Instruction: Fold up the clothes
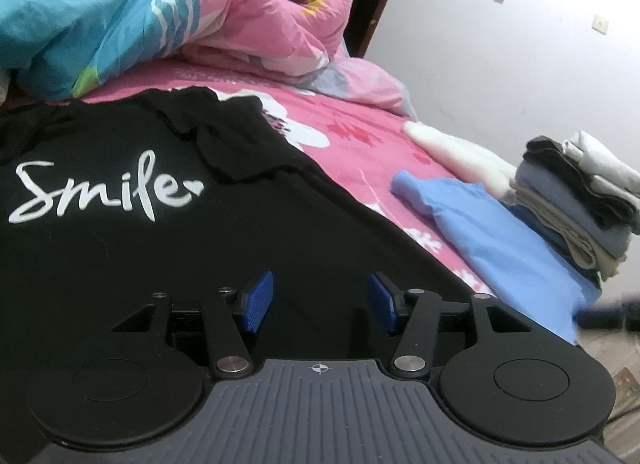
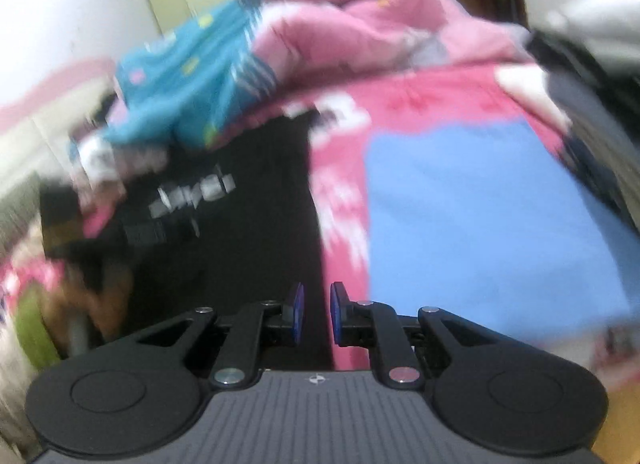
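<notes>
1. Left wrist view: left gripper (image 1: 320, 300) has its jaws spread wide with nothing between the blue pads (image 1: 256, 302). It sits over the lower part of the black "Smile" T-shirt (image 1: 132, 232).
2. T-shirt lies spread on the pink bedsheet (image 1: 352, 132), print up. Light blue garment (image 1: 504, 244) lies to its right, apart from it. Stack of folded clothes (image 1: 580, 200) stands at the bed's right edge, on the blue garment's far side. Rumpled pink-and-teal quilt (image 1: 192, 12) is heaped behind.
3. Right wrist view, heavily motion-blurred: right gripper (image 2: 317, 314) has a narrow gap between its pads, gripping nothing. It's above the T-shirt's (image 2: 240, 232) right edge, with the blue garment (image 2: 480, 224) to the right.
</notes>
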### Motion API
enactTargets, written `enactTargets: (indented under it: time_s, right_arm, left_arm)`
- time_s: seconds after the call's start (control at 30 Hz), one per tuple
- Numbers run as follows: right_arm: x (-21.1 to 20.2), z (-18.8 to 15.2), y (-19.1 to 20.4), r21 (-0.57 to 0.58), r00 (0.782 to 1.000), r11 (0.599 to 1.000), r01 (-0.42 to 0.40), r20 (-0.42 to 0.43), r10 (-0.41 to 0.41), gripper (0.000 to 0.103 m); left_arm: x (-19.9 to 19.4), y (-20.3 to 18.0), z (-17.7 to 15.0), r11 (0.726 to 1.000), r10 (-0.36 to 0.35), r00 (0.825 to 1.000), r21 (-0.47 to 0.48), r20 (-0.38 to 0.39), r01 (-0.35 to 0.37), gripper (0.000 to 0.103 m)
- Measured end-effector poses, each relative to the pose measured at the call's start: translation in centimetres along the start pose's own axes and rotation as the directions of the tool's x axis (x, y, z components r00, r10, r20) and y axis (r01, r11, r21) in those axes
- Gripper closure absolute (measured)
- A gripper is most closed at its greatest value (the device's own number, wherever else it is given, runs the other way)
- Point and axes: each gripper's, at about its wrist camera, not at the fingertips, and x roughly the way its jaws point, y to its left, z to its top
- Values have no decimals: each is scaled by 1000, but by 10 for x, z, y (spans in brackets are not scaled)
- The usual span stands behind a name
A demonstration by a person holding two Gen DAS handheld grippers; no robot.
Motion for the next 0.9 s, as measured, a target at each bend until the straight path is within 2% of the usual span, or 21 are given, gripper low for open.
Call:
enactTargets:
  time_s: [0.1, 0.2, 0.27, 0.43, 0.57, 0.6, 0.63, 0.67, 0.77, 0.9]
  right_arm:
    - [41, 44, 5, 23, 998, 998, -55, 5, 55, 87]
    - [94, 80, 14, -7, 998, 998, -61, -30, 61, 87]
    - [134, 98, 20, -36, 997, 998, -42, -63, 40, 87]
    - [204, 113, 23, -108, 991, 994, 28, -126, -41, 87]
    - [229, 114, 20, -109, 985, 994, 2, -169, -21, 88]
    - [232, 114, 19, -106, 986, 994, 2, -166, -20, 90]
    - [234, 114, 18, -104, 987, 995, 2, -162, -19, 101]
    - [235, 114, 16, -100, 988, 995, 4, -152, -20, 100]
    - [228, 118, 14, -129, 995, 989, 68, -59, -76, 101]
    - [241, 111, 4, -173, 991, 979, 104, -64, -117, 102]
  left_arm:
    - [3, 9, -2, 999, -24, 1000, -25, 12, 24, 48]
    - [3, 19, -5, 995, -70, 997, -72, 32, 72, 47]
    - [3, 27, -7, 988, -104, 994, -113, 44, 108, 47]
    - [3, 38, -8, 971, -156, 986, -175, 64, 165, 46]
    - [3, 40, -9, 965, -172, 982, -188, 73, 183, 45]
    - [3, 39, -9, 965, -172, 982, -187, 74, 183, 45]
    - [3, 39, -9, 966, -171, 982, -185, 74, 182, 45]
    - [3, 39, -9, 966, -170, 982, -185, 75, 182, 45]
    - [3, 40, -10, 966, -171, 982, -185, 76, 182, 45]
    - [4, 40, -10, 967, -168, 983, -182, 76, 179, 45]
